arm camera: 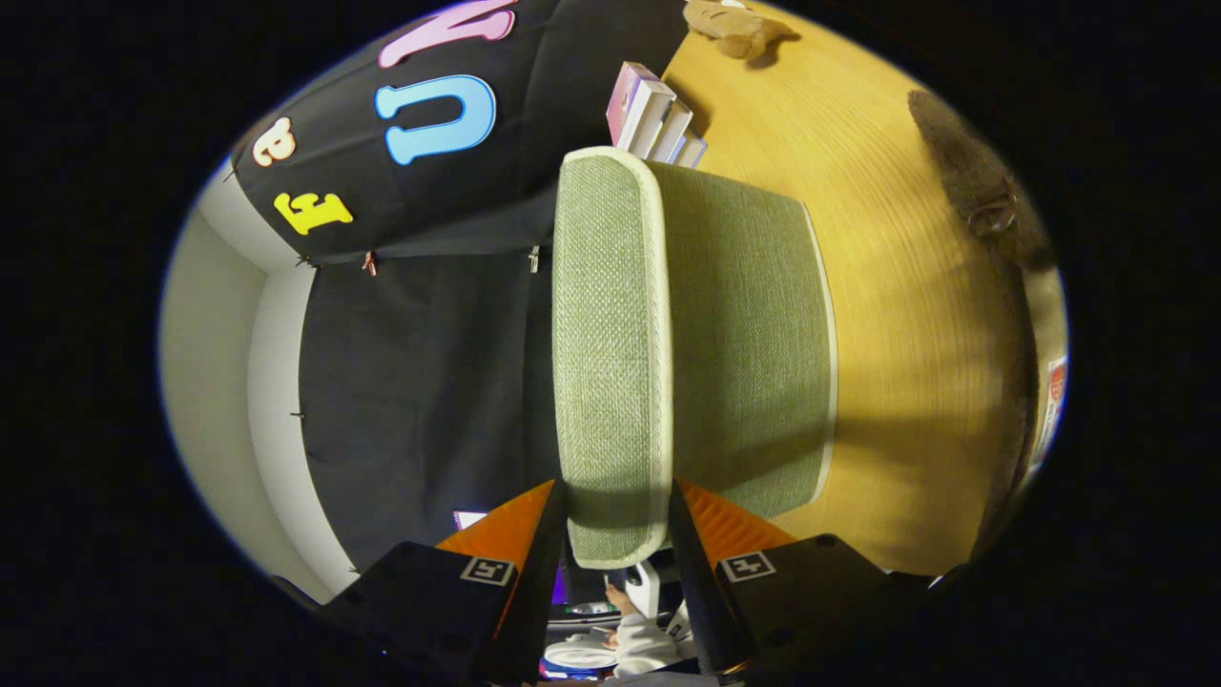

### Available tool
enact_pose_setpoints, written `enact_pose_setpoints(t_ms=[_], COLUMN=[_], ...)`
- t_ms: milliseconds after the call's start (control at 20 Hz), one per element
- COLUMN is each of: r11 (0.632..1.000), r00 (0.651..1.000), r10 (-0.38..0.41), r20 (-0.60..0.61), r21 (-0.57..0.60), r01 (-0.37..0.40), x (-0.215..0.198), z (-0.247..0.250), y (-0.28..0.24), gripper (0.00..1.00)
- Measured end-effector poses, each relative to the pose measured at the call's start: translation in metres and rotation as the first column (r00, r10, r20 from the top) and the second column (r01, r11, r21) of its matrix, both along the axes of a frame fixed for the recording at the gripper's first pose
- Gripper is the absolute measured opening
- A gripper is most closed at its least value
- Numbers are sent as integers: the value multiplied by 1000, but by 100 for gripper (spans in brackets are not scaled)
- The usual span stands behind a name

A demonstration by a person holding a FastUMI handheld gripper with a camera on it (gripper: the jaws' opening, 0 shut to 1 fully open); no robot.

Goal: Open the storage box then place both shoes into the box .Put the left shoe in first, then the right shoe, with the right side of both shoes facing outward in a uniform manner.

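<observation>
Between the rolled-sideways gripper's [615, 534] jaws, the storage box's [744, 334] green lid [610, 353].

Wooden tabletop [887, 315] showing pale yellow grain under warm light. Small stack of books [656, 122] standing on it, spines white and pink, up against the black cloth wall [420, 382]. Tan stuffed toy [736, 27] lying on the wood beyond the books, well apart from them. Dark furry item [973, 181] stretching along the table's far side; kind unclear. Clips [368, 261] pinning the cloth along a seam. White wall [205, 353] meeting the cloth's edge
</observation>
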State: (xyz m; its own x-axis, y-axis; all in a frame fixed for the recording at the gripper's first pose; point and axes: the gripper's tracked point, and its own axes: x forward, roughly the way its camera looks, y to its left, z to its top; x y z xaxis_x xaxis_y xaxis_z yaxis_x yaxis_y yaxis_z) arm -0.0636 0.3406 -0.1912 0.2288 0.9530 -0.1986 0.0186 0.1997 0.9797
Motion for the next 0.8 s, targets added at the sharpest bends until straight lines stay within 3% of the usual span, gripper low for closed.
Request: enact_pose_setpoints(t_ms=[200, 300, 450, 550, 650, 800], r11=[1000, 1000, 996, 996, 997, 997], r00=[1000, 1000, 997, 998, 997, 999], r10=[-31, -27, -80, -69, -71, -54], r20=[2, -12, -20, -12, 14, 1], r21=[1, 4, 39, 61, 30, 49], r01=[31, 27, 80, 70, 71, 54], x=[2, 2, 16, 15, 14, 12], z=[15, 19, 32, 37, 34, 51], y=[9, 17, 26, 36, 40, 39], gripper=[19, 13, 13, 13, 5, 5])
